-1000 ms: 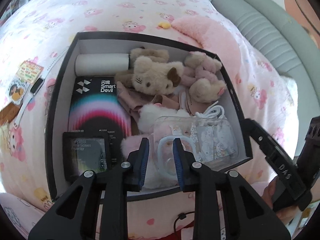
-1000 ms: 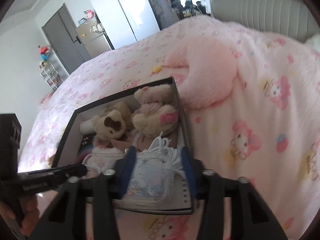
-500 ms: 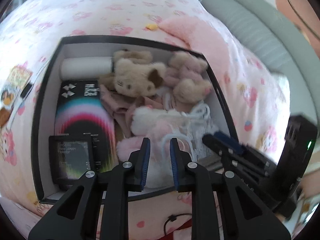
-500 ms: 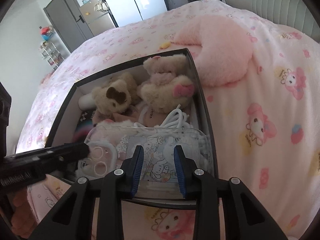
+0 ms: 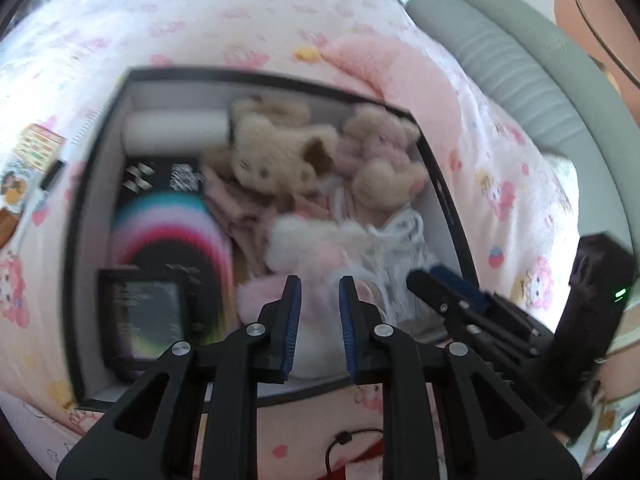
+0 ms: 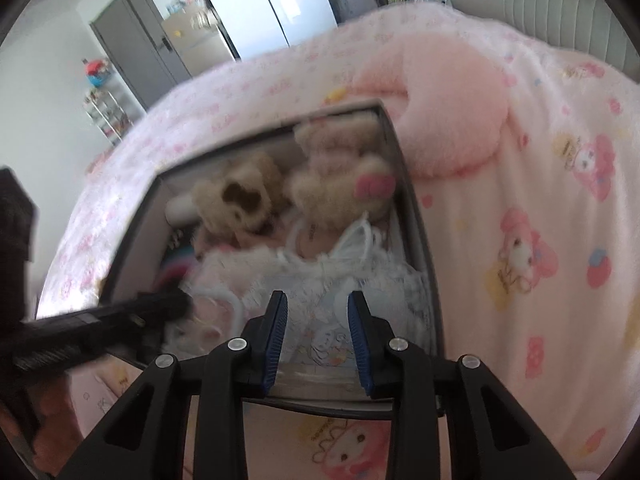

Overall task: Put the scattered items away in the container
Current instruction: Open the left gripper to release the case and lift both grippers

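A black box [image 5: 72,240] is set on the bed [image 5: 200,20], and everything below is placed relative to it. Outside its left wall, cards [image 5: 28,168] are seen lying on the bedding. Inside, along the left side, a white roll [image 5: 172,132] lies at the far end, a dark carton [image 5: 168,224] with a rainbow arc nearer, and a small black packet [image 5: 144,316] at the near left corner. In the middle and far right of the box two plush toys [image 5: 280,156] are packed side by side. At the near right, a clear pouch [image 6: 320,312] and a white cable [image 5: 404,228] are seen on top of pink fluff.

The left claw [image 5: 319,300] is held over the box's near edge, its jaws parted with nothing between them. The right claw [image 6: 317,320] is held over the near right corner, above the pouch, likewise released and empty. A pink cushion [image 6: 448,112] lies just beyond the box's far right corner.
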The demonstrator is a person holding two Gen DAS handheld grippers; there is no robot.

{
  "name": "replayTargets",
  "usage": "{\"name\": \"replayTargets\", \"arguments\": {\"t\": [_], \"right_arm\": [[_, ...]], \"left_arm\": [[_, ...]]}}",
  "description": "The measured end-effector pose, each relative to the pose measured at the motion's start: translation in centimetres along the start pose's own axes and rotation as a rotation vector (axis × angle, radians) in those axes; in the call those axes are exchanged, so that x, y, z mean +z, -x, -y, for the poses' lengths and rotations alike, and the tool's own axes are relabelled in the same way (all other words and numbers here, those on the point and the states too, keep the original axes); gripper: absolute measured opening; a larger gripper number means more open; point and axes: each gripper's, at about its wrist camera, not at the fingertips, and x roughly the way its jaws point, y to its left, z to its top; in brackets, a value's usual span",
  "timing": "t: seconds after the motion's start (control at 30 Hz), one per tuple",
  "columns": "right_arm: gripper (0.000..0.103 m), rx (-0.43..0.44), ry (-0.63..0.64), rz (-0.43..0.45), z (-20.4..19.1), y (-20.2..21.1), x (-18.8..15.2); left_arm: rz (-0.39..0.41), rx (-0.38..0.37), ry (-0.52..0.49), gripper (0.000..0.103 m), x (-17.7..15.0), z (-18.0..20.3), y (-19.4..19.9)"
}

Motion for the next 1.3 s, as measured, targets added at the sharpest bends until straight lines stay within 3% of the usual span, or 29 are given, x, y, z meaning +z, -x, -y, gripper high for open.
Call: {"name": "replayTargets", "arguments": {"t": [0.17,0.5,0.67,0.77,0.9,0.97,1.1,1.3], "right_arm": [[0.028,-0.016,0.013,-0.005,-0.2,0.0,-0.1],[0.028,-0.045,0.031,-0.023,-0.3,-0.4,0.0],[0.028,-0.082,0.033,-0.013,-0.7,-0.1,0.0],[0.028,-0.119,0.027,0.010,-1.5,1.3,0.2],[0.047,-0.134,0.010,0.094,-2.9,4.8,-0.1],[0.050,-0.132,0.004,0.125,-3.7,6.4,-0.5],[0.052,-0.147,-0.024,0.161,-4.9,9.0,-1.6],[0.053,-0.188,-0.018,0.192,-7.2,11.4,-3.2]], "left_arm": [[-0.052,0.013,-0.063,0.017,-0.2,1.0,-1.2],[-0.060,-0.011,-0.036,0.022,-0.2,0.3,-1.8],[-0.010,-0.011,-0.066,0.021,-0.6,1.0,-0.7],[0.059,0.005,-0.118,0.032,-1.2,2.1,1.4],[0.137,0.035,-0.195,0.042,-2.0,3.5,4.9],[0.161,0.028,-0.217,0.049,-2.2,3.9,6.4],[0.204,0.036,-0.258,0.051,-3.4,4.2,9.1],[0.213,-0.007,-0.244,0.050,-4.9,3.2,11.3]]}}
